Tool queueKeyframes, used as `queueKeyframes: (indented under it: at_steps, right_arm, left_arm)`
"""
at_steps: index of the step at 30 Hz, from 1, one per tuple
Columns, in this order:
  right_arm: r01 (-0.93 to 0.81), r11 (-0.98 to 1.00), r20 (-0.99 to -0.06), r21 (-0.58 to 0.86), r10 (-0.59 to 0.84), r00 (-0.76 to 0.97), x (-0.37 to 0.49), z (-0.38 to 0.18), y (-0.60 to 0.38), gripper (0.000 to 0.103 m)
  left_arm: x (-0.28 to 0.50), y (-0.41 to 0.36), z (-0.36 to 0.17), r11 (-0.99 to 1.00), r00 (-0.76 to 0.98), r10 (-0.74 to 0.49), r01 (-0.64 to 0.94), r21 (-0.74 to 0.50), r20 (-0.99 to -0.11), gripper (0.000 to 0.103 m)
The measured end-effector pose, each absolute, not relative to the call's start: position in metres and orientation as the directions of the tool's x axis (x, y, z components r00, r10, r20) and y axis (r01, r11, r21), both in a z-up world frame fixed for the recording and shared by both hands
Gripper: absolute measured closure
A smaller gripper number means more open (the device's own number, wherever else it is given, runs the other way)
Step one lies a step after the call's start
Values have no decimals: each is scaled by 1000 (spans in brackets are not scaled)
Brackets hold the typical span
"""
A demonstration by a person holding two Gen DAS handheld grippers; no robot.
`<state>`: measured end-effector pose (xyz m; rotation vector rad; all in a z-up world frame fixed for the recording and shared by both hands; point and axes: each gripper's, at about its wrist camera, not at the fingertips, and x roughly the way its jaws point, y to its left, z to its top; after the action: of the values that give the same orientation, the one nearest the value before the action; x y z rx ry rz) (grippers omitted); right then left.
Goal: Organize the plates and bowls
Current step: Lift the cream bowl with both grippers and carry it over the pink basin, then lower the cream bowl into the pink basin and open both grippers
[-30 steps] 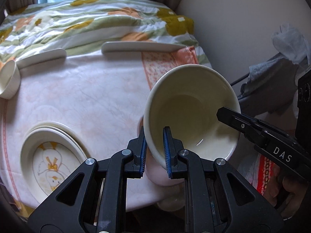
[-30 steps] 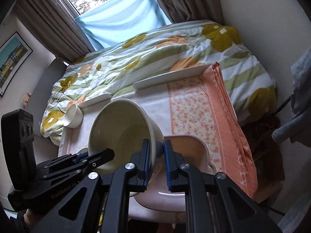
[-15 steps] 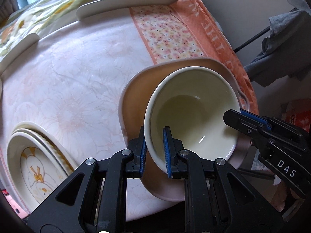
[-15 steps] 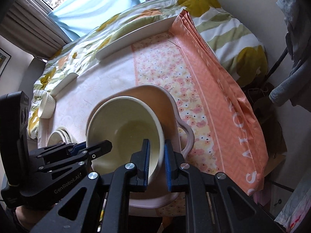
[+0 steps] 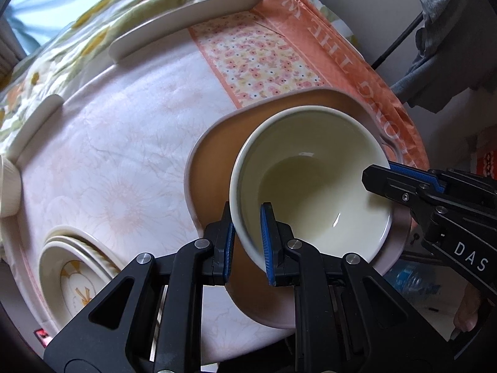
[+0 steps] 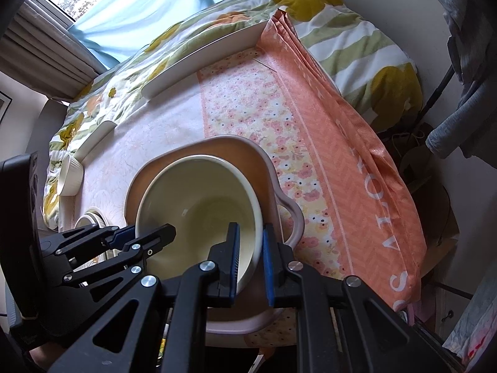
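Note:
A cream bowl (image 5: 310, 183) sits inside a larger pink handled dish (image 5: 214, 155) on the table. My left gripper (image 5: 247, 242) straddles the bowl's near rim, with its jaws parted slightly wider than the wall. My right gripper (image 6: 250, 264) straddles the opposite rim of the same bowl (image 6: 198, 202), also slightly parted, with a gap by the outer pad. The pink dish (image 6: 273, 186) shows around the bowl in the right wrist view. Each gripper appears in the other's view.
A stack of cream plates (image 5: 74, 267) with an orange motif lies at the near left. A small white ramekin (image 6: 71, 174) stands at the far left edge. Two long white trays (image 5: 186, 28) lie at the table's back. An orange cloth (image 6: 341, 161) drapes the right side.
Both grippers lowered the bowl from above the table down into the pink dish. Their jaws have since eased apart from the rim.

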<state>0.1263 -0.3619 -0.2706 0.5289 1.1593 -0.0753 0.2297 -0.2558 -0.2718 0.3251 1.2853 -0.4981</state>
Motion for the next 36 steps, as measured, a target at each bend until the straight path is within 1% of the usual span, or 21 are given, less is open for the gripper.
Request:
queueKeyframes:
  at_steps: [15, 25, 31, 32, 34, 35, 36]
  right_arm:
    - [316, 875, -884, 366, 221, 411, 125, -268, -362, 90]
    - [281, 884, -853, 373, 208, 478, 110, -238, -366, 90]
    - [185, 906, -814, 380, 233, 533, 111, -202, -358, 90]
    - [154, 910, -801, 386, 248, 544, 113, -195, -353, 90]
    - [101, 916, -784, 388, 270, 559, 117, -183, -345, 90]
    - [71, 919, -774, 387, 282, 567, 121, -177, -339, 90]
    - [44, 921, -766, 387, 294, 571, 124, -172, -333, 90]
  left_arm:
    - [226, -248, -264, 866, 203, -189, 496, -66, -961, 89]
    - [214, -233, -225, 891, 278, -221, 448, -77, -935, 89]
    - [201, -196, -186, 931, 352, -252, 342, -127, -901, 89]
    - [199, -189, -180, 937, 365, -252, 325, -131, -896, 87]
    - [195, -173, -165, 953, 405, -231, 279, -121, -885, 67]
    - [193, -166, -159, 959, 425, -219, 259, -114, -878, 36]
    - [190, -156, -150, 968, 459, -201, 230, -102, -865, 10]
